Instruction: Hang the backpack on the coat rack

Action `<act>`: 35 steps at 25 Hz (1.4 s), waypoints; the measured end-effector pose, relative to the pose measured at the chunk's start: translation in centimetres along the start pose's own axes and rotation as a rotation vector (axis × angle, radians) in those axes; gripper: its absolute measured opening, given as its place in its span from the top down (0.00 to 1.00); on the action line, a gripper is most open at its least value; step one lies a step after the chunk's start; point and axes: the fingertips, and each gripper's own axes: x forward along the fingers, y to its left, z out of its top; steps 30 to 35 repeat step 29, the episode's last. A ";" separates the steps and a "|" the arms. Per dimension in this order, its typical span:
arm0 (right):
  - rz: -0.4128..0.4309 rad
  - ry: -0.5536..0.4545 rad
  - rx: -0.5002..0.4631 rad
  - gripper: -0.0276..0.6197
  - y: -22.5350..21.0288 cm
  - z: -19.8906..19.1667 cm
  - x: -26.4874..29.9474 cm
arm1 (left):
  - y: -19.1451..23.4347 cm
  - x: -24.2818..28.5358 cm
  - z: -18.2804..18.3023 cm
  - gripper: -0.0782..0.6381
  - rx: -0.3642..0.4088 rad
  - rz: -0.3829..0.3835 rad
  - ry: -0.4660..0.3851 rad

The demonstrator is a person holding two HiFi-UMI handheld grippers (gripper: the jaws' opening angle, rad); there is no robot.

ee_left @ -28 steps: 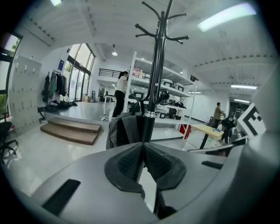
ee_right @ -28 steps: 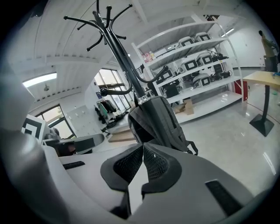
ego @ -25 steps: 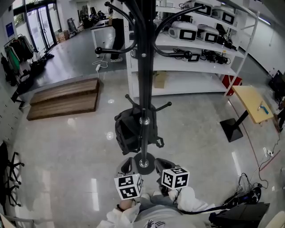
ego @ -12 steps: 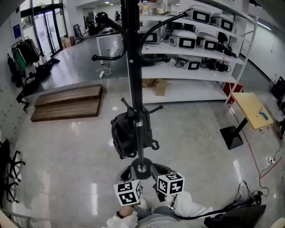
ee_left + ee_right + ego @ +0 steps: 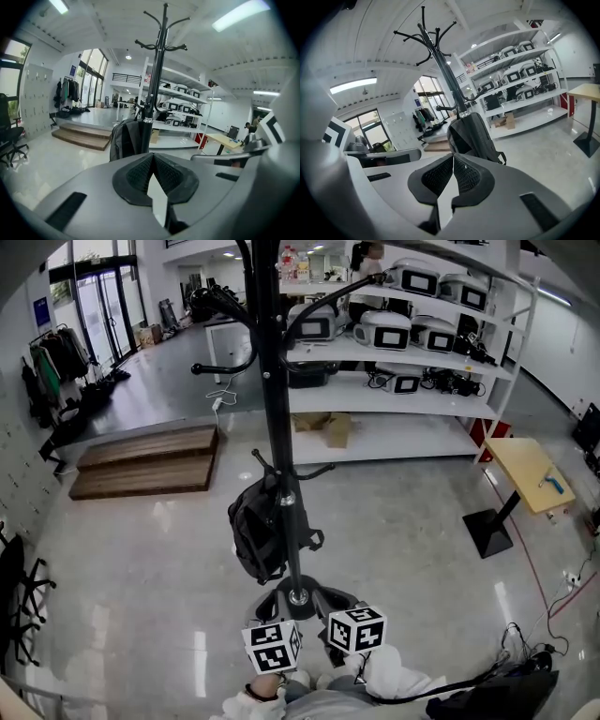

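Observation:
A black backpack (image 5: 258, 535) hangs low on the black coat rack (image 5: 274, 427), against its pole and above the round base (image 5: 298, 596). Neither gripper touches it. My left gripper (image 5: 266, 607) and right gripper (image 5: 339, 604) sit side by side close to my body, on either side of the base, each under its marker cube. In the left gripper view the left gripper (image 5: 152, 157) is shut with nothing in it, and the backpack (image 5: 123, 139) hangs beyond it. The right gripper (image 5: 453, 159) is shut and empty too, pointing at the backpack (image 5: 471, 133).
White shelving (image 5: 412, 343) with boxy devices stands behind the rack. Wooden steps (image 5: 145, 460) lie at the left, a small wooden table (image 5: 530, 460) at the right. A black chair (image 5: 19, 587) is at the left edge and cables (image 5: 525, 652) trail at the bottom right.
Both grippers have drawn back a little from the rack's base toward me. The backpack hangs as before.

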 end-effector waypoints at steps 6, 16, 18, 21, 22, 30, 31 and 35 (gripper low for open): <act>-0.014 -0.013 -0.046 0.94 0.5 0.7 -0.2 | -0.9 0.3 0.9 0.89 0.006 -0.039 -0.011; -0.025 -0.026 -0.049 0.94 1.0 0.3 -0.2 | -0.6 0.1 0.3 0.89 0.018 -0.064 0.000; -0.025 -0.025 -0.052 0.94 1.1 0.4 -0.2 | -0.6 0.1 0.1 0.89 0.018 -0.064 0.006; -0.027 -0.023 -0.056 0.94 1.0 0.4 -0.1 | -0.5 0.3 0.1 0.89 0.017 -0.063 0.009; -0.028 -0.023 -0.056 0.94 1.0 0.3 -0.1 | -0.5 0.3 0.0 0.89 0.013 -0.064 0.007; -0.033 -0.027 -0.059 0.94 0.6 0.6 0.5 | -0.5 0.7 0.5 0.89 0.009 -0.069 -0.004; -0.033 -0.027 -0.059 0.94 0.6 0.6 0.5 | -0.5 0.7 0.5 0.89 0.009 -0.069 -0.004; -0.033 -0.027 -0.059 0.94 0.6 0.6 0.5 | -0.5 0.7 0.5 0.89 0.009 -0.069 -0.004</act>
